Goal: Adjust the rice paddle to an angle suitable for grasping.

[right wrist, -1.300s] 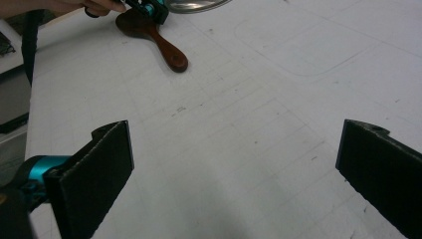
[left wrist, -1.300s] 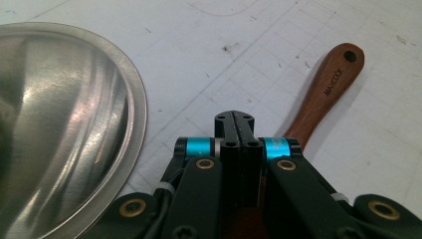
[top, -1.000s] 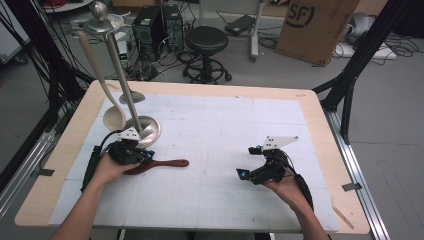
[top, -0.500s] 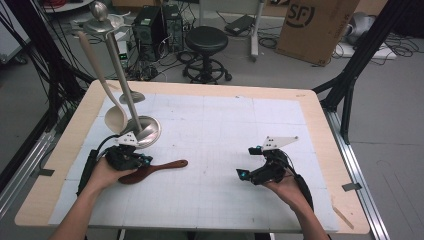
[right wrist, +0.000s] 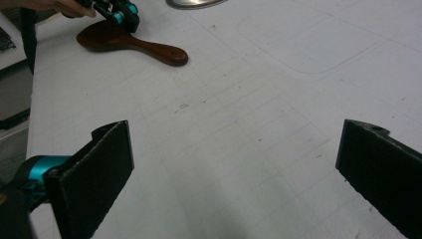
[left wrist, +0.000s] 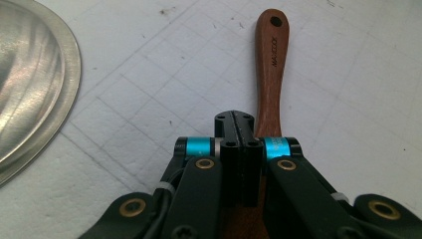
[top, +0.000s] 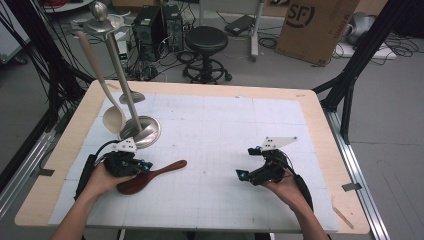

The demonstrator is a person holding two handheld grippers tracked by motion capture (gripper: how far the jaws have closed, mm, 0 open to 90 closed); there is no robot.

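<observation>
Left gripper [top: 131, 164] jaws closed (nothing between) over wooden spatula [top: 150, 177] near table's [top: 310, 107] front-left corner; right gripper [top: 256, 176] jaws wide open, empty.

Desk [top: 210, 210]: carries everything below.
Stand [top: 142, 131]: far left of the desk, behind the left tongs.
Hanging spoon [top: 113, 117]: just left of the stand's base.
Wooden paddle [top: 155, 174]: flat on the desk, front left, handle pointing right.
Left tongs [top: 144, 166]: over the paddle.
Right tongs [top: 241, 175]: front right, well apart from the paddle.
</observation>
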